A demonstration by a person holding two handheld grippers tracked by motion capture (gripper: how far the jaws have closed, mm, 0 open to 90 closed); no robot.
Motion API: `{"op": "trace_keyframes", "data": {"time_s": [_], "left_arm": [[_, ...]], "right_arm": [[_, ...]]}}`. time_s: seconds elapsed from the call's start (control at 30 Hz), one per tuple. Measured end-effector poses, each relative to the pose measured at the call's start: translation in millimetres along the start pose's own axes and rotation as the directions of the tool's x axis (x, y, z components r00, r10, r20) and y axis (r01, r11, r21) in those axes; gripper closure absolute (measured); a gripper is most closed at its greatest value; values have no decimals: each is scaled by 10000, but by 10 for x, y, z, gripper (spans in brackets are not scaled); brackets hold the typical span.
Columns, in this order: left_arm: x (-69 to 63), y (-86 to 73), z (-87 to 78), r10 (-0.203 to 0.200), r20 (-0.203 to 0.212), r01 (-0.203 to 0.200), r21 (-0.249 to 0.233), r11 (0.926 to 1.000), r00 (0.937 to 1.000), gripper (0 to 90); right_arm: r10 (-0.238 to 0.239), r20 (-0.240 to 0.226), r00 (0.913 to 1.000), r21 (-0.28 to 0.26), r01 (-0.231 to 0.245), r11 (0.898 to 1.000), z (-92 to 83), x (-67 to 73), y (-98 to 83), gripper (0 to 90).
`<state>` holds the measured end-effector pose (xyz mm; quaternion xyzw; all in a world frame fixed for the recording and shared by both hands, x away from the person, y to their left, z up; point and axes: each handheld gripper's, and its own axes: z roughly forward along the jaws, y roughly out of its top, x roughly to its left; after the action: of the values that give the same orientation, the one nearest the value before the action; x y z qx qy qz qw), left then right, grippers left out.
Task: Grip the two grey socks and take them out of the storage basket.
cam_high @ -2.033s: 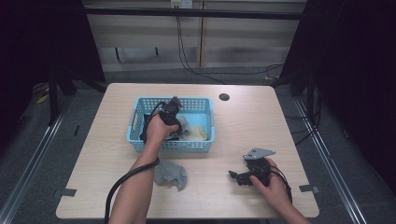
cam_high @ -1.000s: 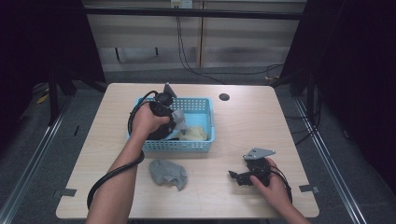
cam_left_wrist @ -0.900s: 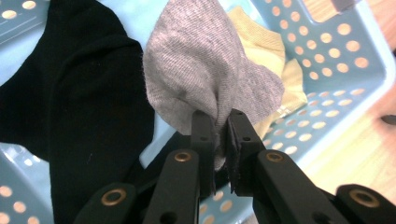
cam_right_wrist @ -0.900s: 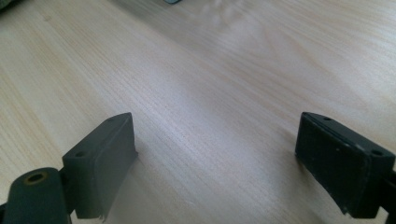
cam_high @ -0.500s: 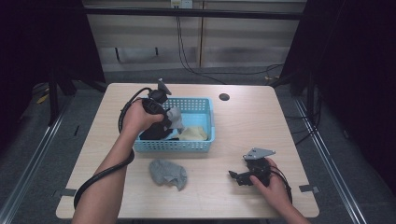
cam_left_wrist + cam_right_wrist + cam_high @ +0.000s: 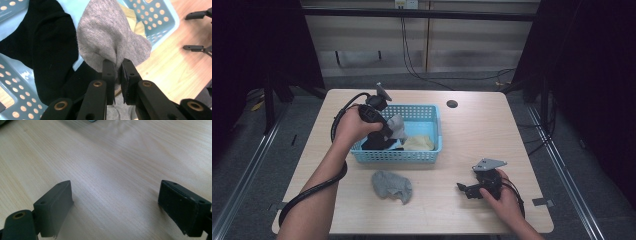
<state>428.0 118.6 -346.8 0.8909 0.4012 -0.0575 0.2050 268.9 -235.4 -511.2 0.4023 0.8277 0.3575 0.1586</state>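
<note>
The left hand-held gripper (image 6: 388,131) has risen from inside the blue perforated plastic basket (image 6: 432,150) toward its left rim, jaws clamped on a soft grey knit sock (image 6: 112,37) that now hangs clear above a black sock (image 6: 42,50) and a pale yellow one (image 6: 419,143). That suggests 1 more sock is being sorted out, probably to join the crumpled grey sock (image 6: 391,186) lying on the pale wood-grain surface (image 6: 472,130) just before the basket. The right hand-held gripper (image 6: 468,190) rests on the surface as before, jaws wide apart, holding nothing.
</note>
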Motion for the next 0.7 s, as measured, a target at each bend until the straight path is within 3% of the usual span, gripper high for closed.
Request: {"op": "trace_keyframes", "data": {"time_s": [0.33,0.7], "left_arm": [[-190,-38,-129,612,150,-611,-66,9981,9980,826],[-365,-171,-112,1093,376,-1097,94,9939,9933,826]], "right_arm": [[-3,-1,10000,1,3,10000,0,0,0,116],[-3,6,10000,7,3,10000,0,0,0,116]]}}
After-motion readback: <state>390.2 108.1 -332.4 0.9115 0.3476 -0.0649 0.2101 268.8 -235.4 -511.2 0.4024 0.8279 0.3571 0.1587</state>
